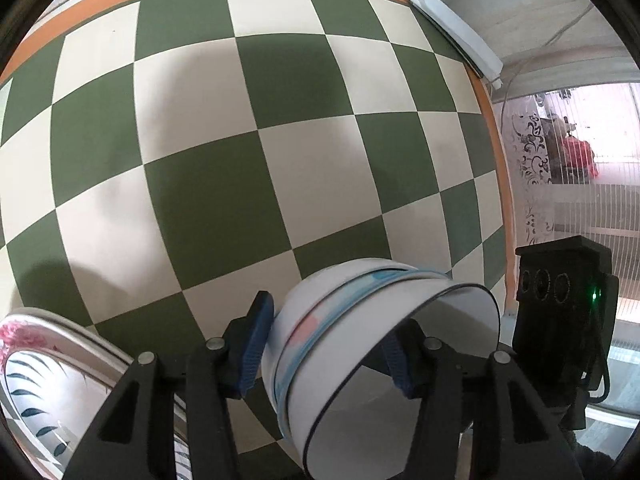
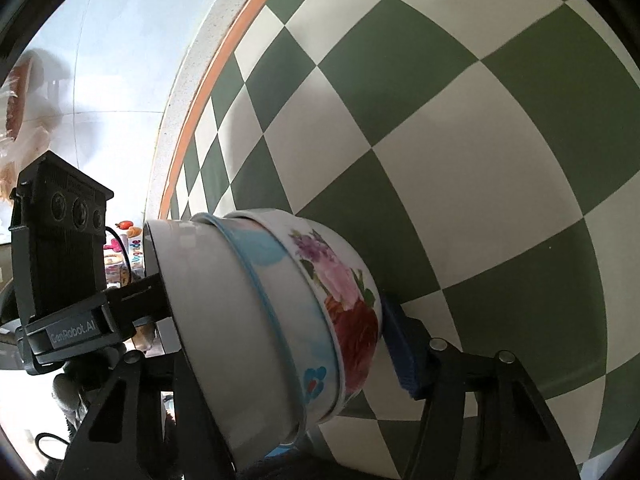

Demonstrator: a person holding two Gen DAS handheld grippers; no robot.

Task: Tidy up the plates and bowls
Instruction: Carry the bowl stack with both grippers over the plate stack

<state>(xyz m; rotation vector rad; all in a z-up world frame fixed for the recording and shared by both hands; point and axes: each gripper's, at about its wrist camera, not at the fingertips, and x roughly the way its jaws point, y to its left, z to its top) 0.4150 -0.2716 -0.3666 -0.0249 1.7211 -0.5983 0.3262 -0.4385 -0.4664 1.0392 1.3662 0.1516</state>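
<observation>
Three nested bowls hang over the green-and-cream checked tablecloth: a plain white one inside, a blue-banded one, and a floral one outermost. My left gripper is shut on the stack's wall, with one blue pad on the outside and the other inside the white bowl. My right gripper grips the opposite side. Its blue pad presses on the floral bowl, and its other finger is hidden behind the stack. Each view shows the other gripper's black body beside the bowls.
A patterned plate with pink and dark leaf marks lies at the lower left of the left wrist view. The cloth's orange border marks the table edge, with tiled floor beyond. A white strip lies along the far right edge.
</observation>
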